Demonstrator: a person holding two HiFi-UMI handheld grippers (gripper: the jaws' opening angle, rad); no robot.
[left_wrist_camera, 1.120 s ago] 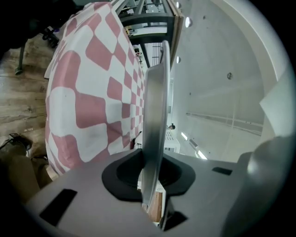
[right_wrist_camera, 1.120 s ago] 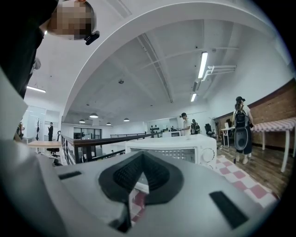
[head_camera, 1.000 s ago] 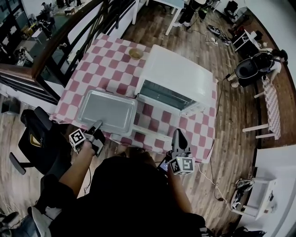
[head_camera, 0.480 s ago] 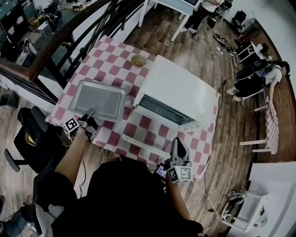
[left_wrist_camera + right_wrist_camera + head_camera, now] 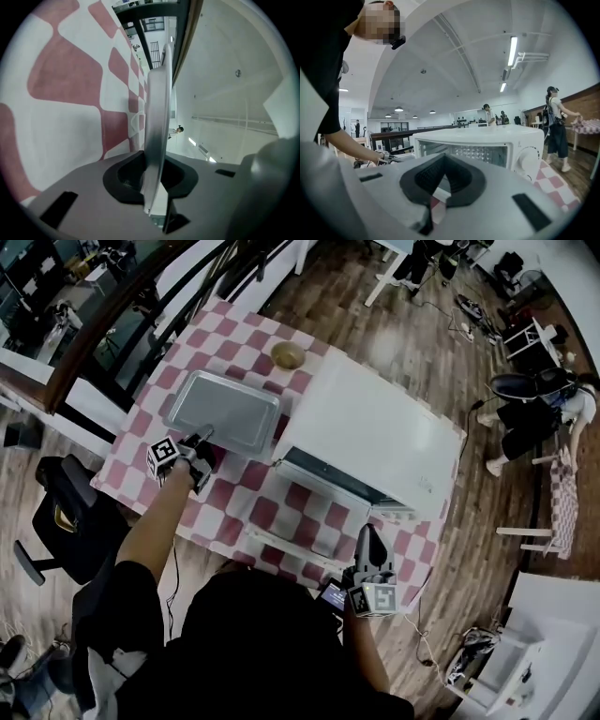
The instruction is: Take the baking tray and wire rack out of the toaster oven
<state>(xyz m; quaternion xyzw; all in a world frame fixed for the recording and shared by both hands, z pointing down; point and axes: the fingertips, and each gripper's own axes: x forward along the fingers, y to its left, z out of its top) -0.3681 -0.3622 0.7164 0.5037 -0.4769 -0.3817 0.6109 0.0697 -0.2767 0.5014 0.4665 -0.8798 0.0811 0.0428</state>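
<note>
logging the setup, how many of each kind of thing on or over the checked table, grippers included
silver metal baking tray: 1
white toaster oven: 1
small round tan bowl: 1
grippers, left gripper and right gripper: 2
total: 5

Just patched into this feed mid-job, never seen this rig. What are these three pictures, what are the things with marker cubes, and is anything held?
No robot here: a person holds a two-jaw gripper in each hand; the cubes belong to them. The head view looks down from the person's head; the other two cameras ride on the grippers, looking along their jaws. On the checked tablecloth stand a white toaster oven, door open, and a small bowl. The left gripper is clamped on the rim of the baking tray, outside the oven. The right gripper is shut and empty, facing the oven.
</note>
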